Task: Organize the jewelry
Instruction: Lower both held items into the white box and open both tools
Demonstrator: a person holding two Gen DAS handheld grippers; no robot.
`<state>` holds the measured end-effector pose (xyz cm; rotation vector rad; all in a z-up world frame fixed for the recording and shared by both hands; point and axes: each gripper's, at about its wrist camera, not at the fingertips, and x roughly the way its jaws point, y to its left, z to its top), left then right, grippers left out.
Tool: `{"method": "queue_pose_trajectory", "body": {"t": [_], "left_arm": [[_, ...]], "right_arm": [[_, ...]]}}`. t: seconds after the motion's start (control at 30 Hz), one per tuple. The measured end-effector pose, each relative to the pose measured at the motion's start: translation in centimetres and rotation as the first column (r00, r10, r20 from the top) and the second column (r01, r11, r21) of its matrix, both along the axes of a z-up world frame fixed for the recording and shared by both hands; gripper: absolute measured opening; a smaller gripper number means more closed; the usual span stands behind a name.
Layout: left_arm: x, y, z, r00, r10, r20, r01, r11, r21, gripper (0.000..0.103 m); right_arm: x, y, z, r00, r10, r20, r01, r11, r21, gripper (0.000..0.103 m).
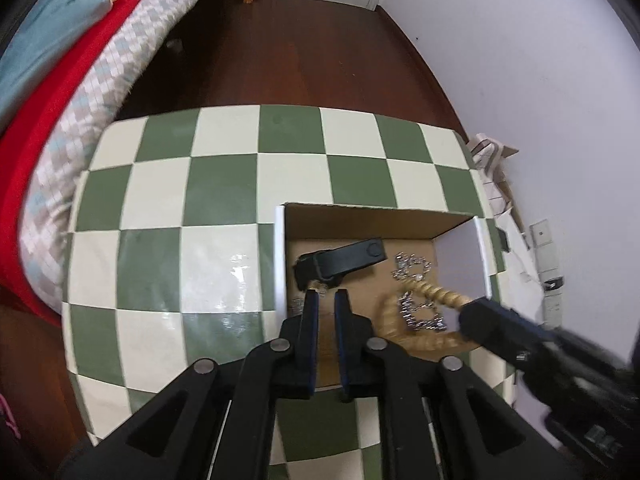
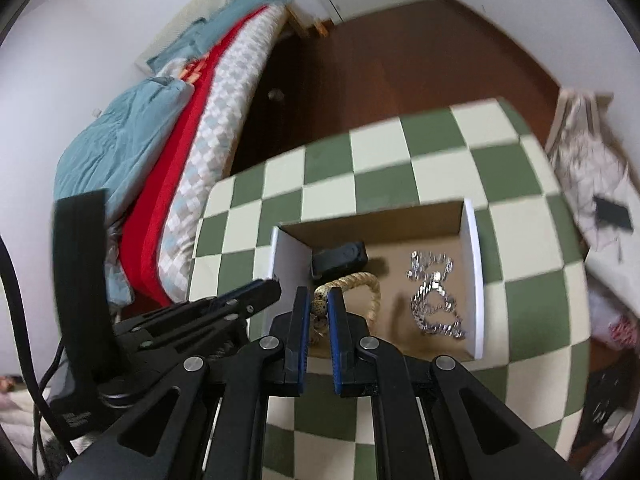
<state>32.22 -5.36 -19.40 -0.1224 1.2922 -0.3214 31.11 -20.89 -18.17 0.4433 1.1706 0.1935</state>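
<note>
My right tongs (image 2: 319, 307) pinch the beaded end of the rope bracelet (image 2: 362, 286), its loop hanging over the box (image 2: 474, 280) floor ahead. My left tongs (image 1: 326, 299) sit narrowly parted, empty. I should lower gently, clear of the silver chain (image 2: 434, 294).

Both wrist views look down, close, sharing the cardboard box (image 1: 360, 220).
</note>
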Motion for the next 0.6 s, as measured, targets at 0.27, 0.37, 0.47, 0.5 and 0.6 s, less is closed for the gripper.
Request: {"method": "queue_pose_trajectory", "body": {"t": [0.27,0.37,0.47,0.5,0.6], "left_arm": [[0.3,1.1,2.1,0.995,0.074,0.062,-0.076,0.997,0.032,0.097],[-0.1,0.9,2.7,0.989,0.075,0.125,-0.091,0.988,0.127,0.102],[-1.0,0.8,2.9,0.978,0.074,0.194,-0.118,0.967,0.226,0.102],[-1.3,1.0,2.9,0.976,0.073,0.206,-0.123,0.962,0.242,0.103],[-2.4,1.5,3.0,0.968,0.076,0.24,-0.137,0.958,0.251,0.103]], "right_arm": [[-0.3,-2.4,-0.8,0.996,-0.081,-0.049,0.068,0.975,-0.21,0.083],[-0.6,-2.3,-1.0,0.995,-0.076,-0.06,0.05,0.932,-0.358,0.099],[-0.9,-1.5,-1.5,0.996,-0.051,-0.068,0.013,0.881,-0.472,0.099],[-1.1,-1.4,-1.7,0.996,-0.047,-0.074,0.005,0.873,-0.487,0.1],[-1.6,-1.0,-1.8,0.996,-0.042,-0.079,-0.003,0.868,-0.496,0.101]]}}
